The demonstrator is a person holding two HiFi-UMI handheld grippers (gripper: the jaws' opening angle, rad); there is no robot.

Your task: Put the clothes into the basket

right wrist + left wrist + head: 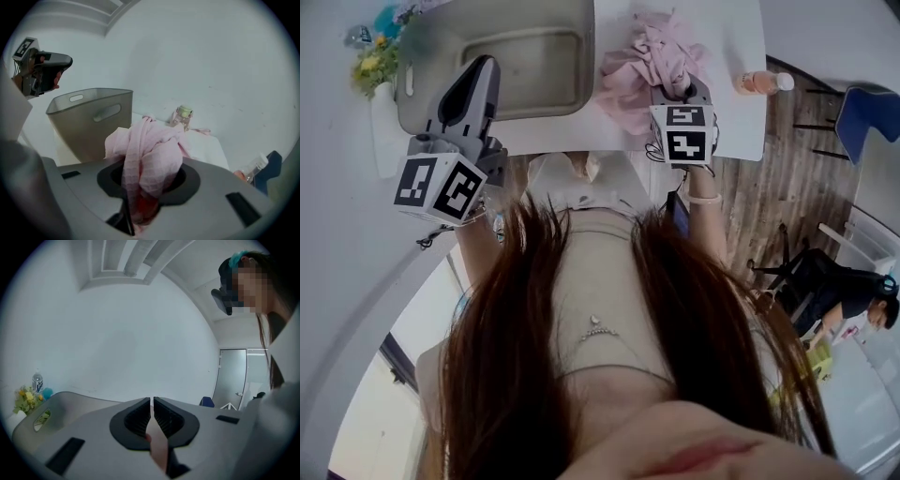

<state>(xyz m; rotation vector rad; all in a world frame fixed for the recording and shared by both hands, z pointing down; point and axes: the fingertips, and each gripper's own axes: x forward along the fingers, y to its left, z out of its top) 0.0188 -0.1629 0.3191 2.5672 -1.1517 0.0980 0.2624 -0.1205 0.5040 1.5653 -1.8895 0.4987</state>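
Place: looks like a bare test room or studio, not a lived-in home.
Walls: plain white wall (117,333) all round, nothing hung.
Floor: wood planks (769,206) on the right.
Furniture: white table (736,47) carrying a grey basket (431,42); blue chair (867,112) far right.
Door: pale door (232,376), far right.
Company: second person (844,292) sitting low on the right.

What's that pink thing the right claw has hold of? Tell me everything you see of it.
It is a pale pink garment of soft, waffle-textured fabric, crumpled into folds. The right claw is shut on a bunch of it; the rest lies rumpled over the white table, beside the grey basket, not in it.
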